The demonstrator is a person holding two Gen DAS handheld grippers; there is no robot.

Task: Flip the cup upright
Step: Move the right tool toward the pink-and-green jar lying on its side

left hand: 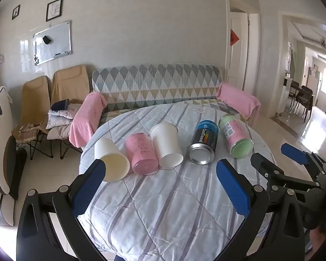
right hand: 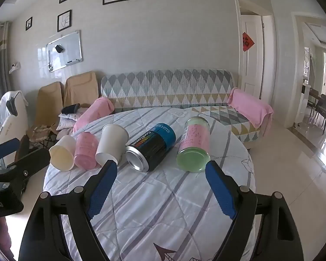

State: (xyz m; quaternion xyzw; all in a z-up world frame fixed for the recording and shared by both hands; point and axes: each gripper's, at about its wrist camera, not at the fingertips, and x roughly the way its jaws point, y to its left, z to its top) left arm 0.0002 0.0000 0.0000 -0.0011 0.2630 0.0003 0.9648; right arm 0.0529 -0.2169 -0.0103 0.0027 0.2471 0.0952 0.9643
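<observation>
Five cylindrical containers are lying sideways on the round table under a striped white quilted cloth (left hand: 163, 206), near a diamond-patterned sofa (left hand: 156, 82); left gripper (left hand: 163, 187) and right gripper (right hand: 160, 187) are both gaping wide, holding nothing.

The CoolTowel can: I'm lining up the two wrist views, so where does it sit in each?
Left wrist: the CoolTowel can lies on its side right of centre, silver end toward the camera, between the white paper cup and the green jar.
Right wrist: the can lies near centre, above the gap between the fingers.
Shared landmark: the diamond-pattern sofa behind the table.
</observation>
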